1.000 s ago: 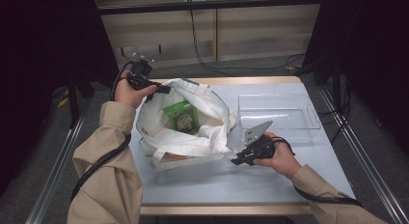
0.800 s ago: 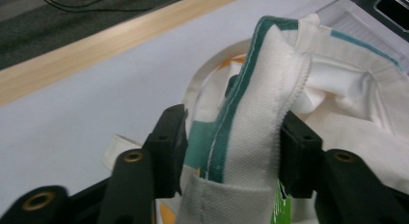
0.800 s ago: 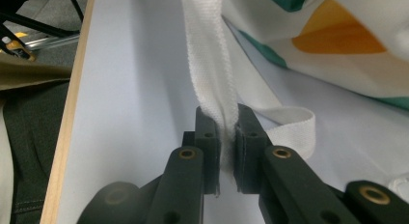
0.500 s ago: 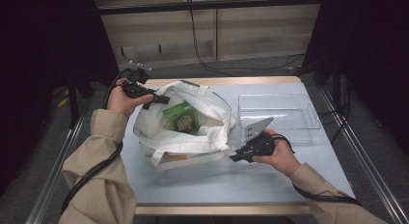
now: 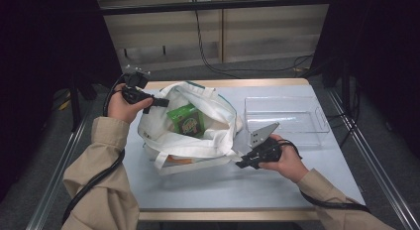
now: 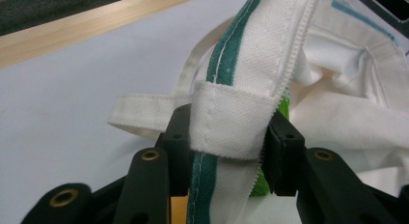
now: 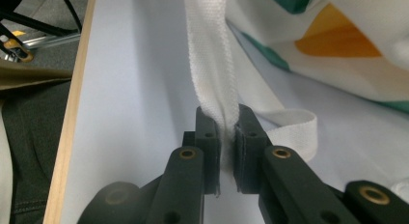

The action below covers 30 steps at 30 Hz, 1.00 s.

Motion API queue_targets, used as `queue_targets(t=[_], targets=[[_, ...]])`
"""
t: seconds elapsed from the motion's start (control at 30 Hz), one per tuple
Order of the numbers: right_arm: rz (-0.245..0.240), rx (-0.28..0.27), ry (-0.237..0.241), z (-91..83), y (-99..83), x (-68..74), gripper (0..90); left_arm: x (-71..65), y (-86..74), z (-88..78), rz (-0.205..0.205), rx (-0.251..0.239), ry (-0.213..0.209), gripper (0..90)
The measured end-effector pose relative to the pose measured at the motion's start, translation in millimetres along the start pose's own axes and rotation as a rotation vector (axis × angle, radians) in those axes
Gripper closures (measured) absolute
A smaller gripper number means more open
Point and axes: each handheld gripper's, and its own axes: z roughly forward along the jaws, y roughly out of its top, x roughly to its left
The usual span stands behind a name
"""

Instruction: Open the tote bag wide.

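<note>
The left gripper (image 6: 226,137), jaws just closing, is clamping the tote bag's (image 5: 198,141) rim while the right gripper (image 7: 225,137) is pinching its strap (image 7: 212,79), holding it open; the green packet (image 5: 187,120) inside is awaiting removal.

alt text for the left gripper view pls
Two black jaws close on the rim of a white cloth bag, gripping where a strap is stitched over its green stripe and zip edge. A pale table with a wooden edge lies behind.

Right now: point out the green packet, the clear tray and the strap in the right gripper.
green packet (image 5: 186,120), high view, on its printed face inside the bag.
clear tray (image 5: 321,122), high view, on its right wall.
strap (image 7: 212,84), right gripper view, on the webbing just above the fingers.
</note>
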Motion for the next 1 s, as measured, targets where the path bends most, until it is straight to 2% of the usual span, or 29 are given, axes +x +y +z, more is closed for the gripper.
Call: queue_targets(t=[0.07, 0.27, 0.3, 0.37, 0.47, 0.63, 0.67, 0.73, 0.77, 0.83, 1.0], targets=[[0.000, 0.002, 0.013, 0.7, -3.5, 1.2, 83.1, 2.3, 0.7, 2.4, -0.016, -0.005, 0.002, 61.7], [-0.001, 0.018, 0.024, 1.4, -10.5, 2.8, 83.5, 8.7, 3.9, 10.7, -0.014, 0.011, 0.019, 62.5], [0.001, 0.020, 0.027, 1.7, -11.3, 3.2, 83.7, 8.3, 4.3, 13.0, -0.030, -0.004, 0.022, 62.6], [0.001, 0.025, 0.035, 1.9, -12.9, 4.1, 83.9, 9.8, 6.2, 15.3, -0.020, 0.010, 0.030, 62.8], [-0.003, 0.031, 0.043, 3.2, -15.2, 4.9, 84.1, 10.3, 7.4, 20.2, -0.037, -0.002, 0.037, 63.1], [0.002, 0.040, 0.062, 4.7, -19.1, 5.5, 84.3, 15.0, 9.3, 25.8, -0.016, 0.026, 0.046, 63.8], [-0.003, 0.043, 0.062, 5.0, -19.9, 5.4, 84.4, 15.0, 9.2, 28.0, -0.036, 0.015, 0.046, 63.9], [-0.002, 0.043, 0.064, 5.2, -21.2, 5.7, 84.4, 19.1, 9.5, 29.1, -0.018, 0.036, 0.042, 64.0], [-0.006, 0.043, 0.066, 5.4, -21.8, 5.6, 84.4, 19.0, 9.2, 31.1, -0.034, 0.029, 0.045, 64.0], [0.001, 0.044, 0.067, 5.6, -23.0, 6.3, 84.4, 22.2, 9.2, 32.4, -0.024, 0.040, 0.047, 64.0], [0.002, 0.043, 0.067, 7.2, -25.8, 6.9, 84.4, 25.2, 7.6, 38.1, -0.036, 0.039, 0.049, 64.0]])
